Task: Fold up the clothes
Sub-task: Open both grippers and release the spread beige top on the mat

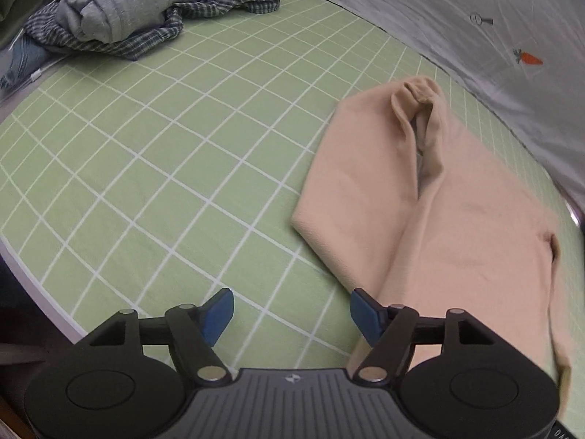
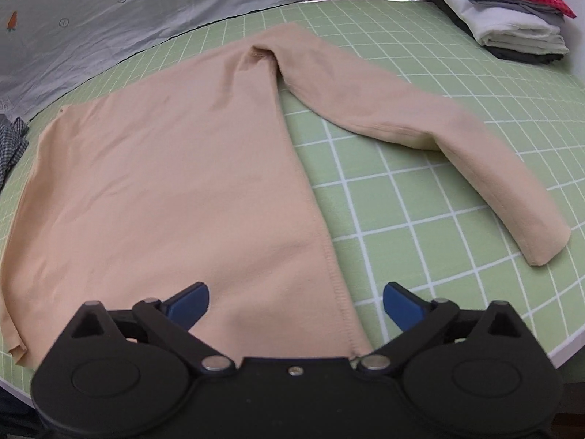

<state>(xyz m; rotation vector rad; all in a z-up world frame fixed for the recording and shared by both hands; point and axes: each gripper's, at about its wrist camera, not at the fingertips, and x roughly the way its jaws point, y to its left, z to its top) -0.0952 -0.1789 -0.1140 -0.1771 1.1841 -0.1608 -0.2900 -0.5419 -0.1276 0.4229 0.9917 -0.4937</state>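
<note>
A beige long-sleeved top [image 2: 175,183] lies flat on the green grid mat [image 2: 420,219]. Its right sleeve [image 2: 420,124] stretches out to the right, bent at the elbow. In the left wrist view the top [image 1: 457,219] lies at the right, with its left sleeve [image 1: 365,183] folded over the body. My left gripper [image 1: 291,311] is open and empty, just left of the top's near edge. My right gripper [image 2: 295,305] is open and empty, above the top's lower right hem corner.
A heap of unfolded clothes, grey and checked [image 1: 128,11], lies at the mat's far left. A stack of folded clothes [image 2: 512,11] with a red checked one on top stands at the far right. A grey printed sheet [image 2: 109,18] lies behind the mat.
</note>
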